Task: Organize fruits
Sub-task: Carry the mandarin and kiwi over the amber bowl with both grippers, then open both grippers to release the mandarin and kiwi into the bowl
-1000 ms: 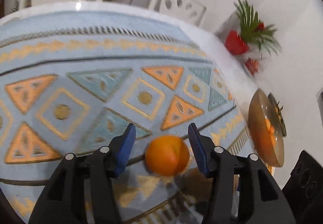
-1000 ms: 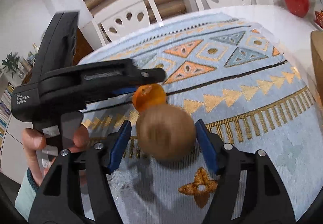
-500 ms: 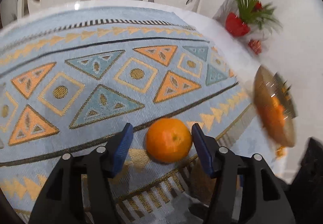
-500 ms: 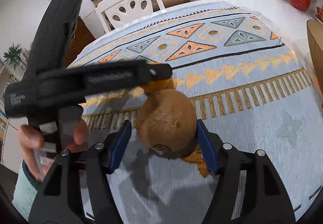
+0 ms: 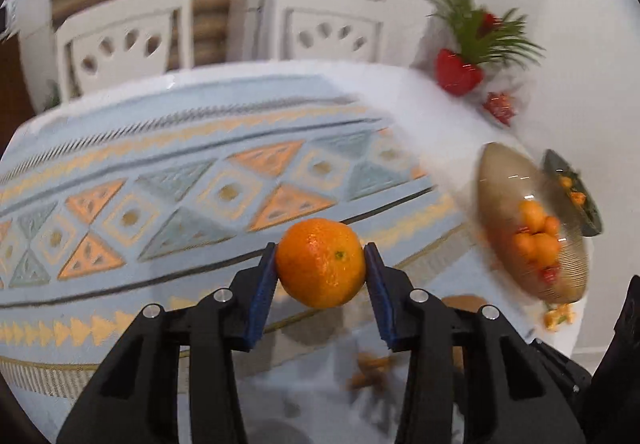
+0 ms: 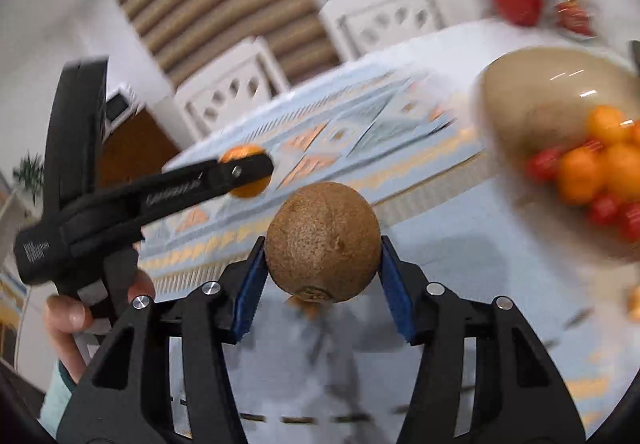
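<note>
My left gripper (image 5: 321, 264) is shut on an orange mandarin (image 5: 320, 262), held above the patterned cloth. In the right wrist view the same left gripper (image 6: 246, 172) shows at the left with the mandarin (image 6: 240, 155) between its tips. My right gripper (image 6: 322, 256) is shut on a brown kiwi (image 6: 323, 240), also lifted off the table. A tan glass bowl (image 5: 516, 184) with several oranges and small red fruits stands to the right; in the right wrist view the bowl (image 6: 532, 92) is close at the upper right.
A blue and orange patterned cloth (image 5: 180, 184) covers the white table. A dark plate (image 5: 568, 180) lies behind the bowl. A red pot with a green plant (image 5: 460, 72) stands at the far right. White chairs (image 5: 124, 44) line the far edge. A hand (image 6: 68, 320) holds the left gripper.
Both grippers closed on their fruits and lifted them off the cloth. Both views have swung toward the bowl, which is nearer now.
</note>
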Motion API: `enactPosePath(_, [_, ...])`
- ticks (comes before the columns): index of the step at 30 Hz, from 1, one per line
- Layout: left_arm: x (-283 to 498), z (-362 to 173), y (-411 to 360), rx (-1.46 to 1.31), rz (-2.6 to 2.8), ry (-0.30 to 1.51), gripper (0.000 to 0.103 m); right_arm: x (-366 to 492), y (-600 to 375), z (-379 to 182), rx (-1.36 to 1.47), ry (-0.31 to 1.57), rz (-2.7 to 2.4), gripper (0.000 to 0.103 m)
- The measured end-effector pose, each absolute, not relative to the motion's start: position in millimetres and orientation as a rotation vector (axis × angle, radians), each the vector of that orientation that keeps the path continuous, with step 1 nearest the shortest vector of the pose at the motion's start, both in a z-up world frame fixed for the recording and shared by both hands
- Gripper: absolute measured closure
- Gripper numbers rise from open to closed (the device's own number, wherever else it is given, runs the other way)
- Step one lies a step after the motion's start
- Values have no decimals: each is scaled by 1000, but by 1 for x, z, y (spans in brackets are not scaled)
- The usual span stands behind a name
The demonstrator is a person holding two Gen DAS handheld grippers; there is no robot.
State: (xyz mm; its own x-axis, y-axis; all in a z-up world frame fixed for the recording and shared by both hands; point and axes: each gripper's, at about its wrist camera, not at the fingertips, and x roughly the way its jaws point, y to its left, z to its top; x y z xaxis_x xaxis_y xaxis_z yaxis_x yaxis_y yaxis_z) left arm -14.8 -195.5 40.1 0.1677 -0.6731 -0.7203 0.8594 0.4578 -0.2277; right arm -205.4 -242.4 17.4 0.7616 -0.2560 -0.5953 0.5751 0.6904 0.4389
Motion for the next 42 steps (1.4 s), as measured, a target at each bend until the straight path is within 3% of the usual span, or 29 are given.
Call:
enactPosePath(9, [-108,91,-288,219,-1325,824,61,-308,-342,79,569,452,-808,47])
enactPosePath(17, [-147,73,-375,291,-1393,866,61,-333,-430,58,658,531,-903,47])
enactPosePath(29, [-172,62,-425,347,-1449,828,60,-332,-478,32,710,603,-968,47])
enactPosePath(33, [-174,59,-432,367,-1437,824,46,-338,-478,24,748,599,-976,40])
enactPosePath(36, [-169,54,-427,376,-1460,847,46,-347,-465,32,712,579,-998,37])
enactPosePath(42, [-160,59,-391,347,-1467,841,46,-368,-411,50,678,526,-979,18])
